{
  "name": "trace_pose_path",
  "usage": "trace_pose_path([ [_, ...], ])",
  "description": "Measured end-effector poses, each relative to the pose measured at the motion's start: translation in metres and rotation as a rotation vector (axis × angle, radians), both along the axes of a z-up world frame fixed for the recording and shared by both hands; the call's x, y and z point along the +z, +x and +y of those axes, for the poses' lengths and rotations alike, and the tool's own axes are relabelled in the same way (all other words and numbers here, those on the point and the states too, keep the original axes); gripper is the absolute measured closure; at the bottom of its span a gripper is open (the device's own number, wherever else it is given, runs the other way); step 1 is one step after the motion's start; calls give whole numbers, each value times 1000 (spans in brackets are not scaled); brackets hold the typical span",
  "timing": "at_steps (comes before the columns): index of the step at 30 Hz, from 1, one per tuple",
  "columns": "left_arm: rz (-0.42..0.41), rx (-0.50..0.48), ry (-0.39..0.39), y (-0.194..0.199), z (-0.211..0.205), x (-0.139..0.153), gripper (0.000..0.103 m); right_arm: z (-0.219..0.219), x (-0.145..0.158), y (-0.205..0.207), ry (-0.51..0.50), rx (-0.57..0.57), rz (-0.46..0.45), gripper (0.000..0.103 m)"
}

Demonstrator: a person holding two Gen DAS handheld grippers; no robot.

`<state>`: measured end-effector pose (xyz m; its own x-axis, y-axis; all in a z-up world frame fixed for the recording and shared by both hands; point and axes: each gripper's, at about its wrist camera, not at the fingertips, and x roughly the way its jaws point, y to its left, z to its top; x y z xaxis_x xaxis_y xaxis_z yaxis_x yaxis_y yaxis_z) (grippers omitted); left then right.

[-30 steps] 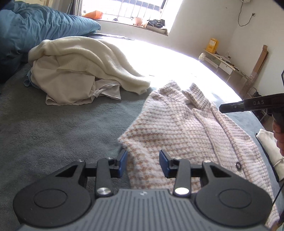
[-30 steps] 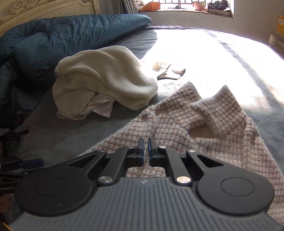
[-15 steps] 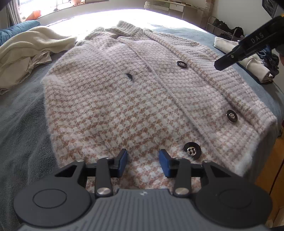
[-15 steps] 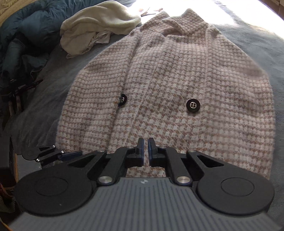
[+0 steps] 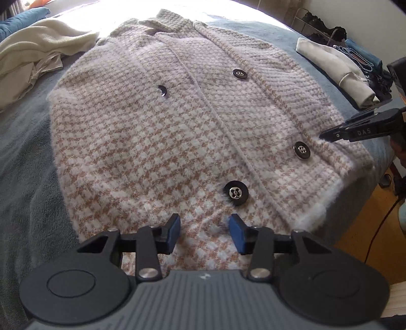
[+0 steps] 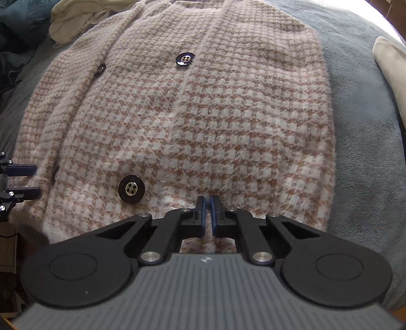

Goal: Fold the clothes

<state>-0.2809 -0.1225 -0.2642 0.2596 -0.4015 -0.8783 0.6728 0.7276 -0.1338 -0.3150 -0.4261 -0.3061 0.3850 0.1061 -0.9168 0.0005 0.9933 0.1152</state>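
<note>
Cardigan: spread flat, buttons up, on the grey bed — hem toward me.
Left gripper: gaping wide over the hem.
Right gripper: nearly closed, holding nothing I can see.
Next: I'd pinch both hem corners evenly — lift together.

Strong daylight is admitted from the far end of the room, so the grey bed cover is blown out to white there in the left wrist view. The fuzzy pink-and-white houndstooth cardigan is evenly lit and sharp. Straight lines are bowed by fisheye distortion, and corners are darkened.
</note>
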Motion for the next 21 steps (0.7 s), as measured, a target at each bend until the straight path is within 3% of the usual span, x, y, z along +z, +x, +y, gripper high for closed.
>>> trace_pose_path([
  [9,-154,40,-35,66,-29,103,60,-55,102,14,35,-79,-203,98],
  [16,-267,94,-72,142,-66,167,59,-104,179,67,20,-131,-385,98],
  [21,-364,111,-103,198,-84,192,55,-120,232,123,108,-113,-535,97],
])
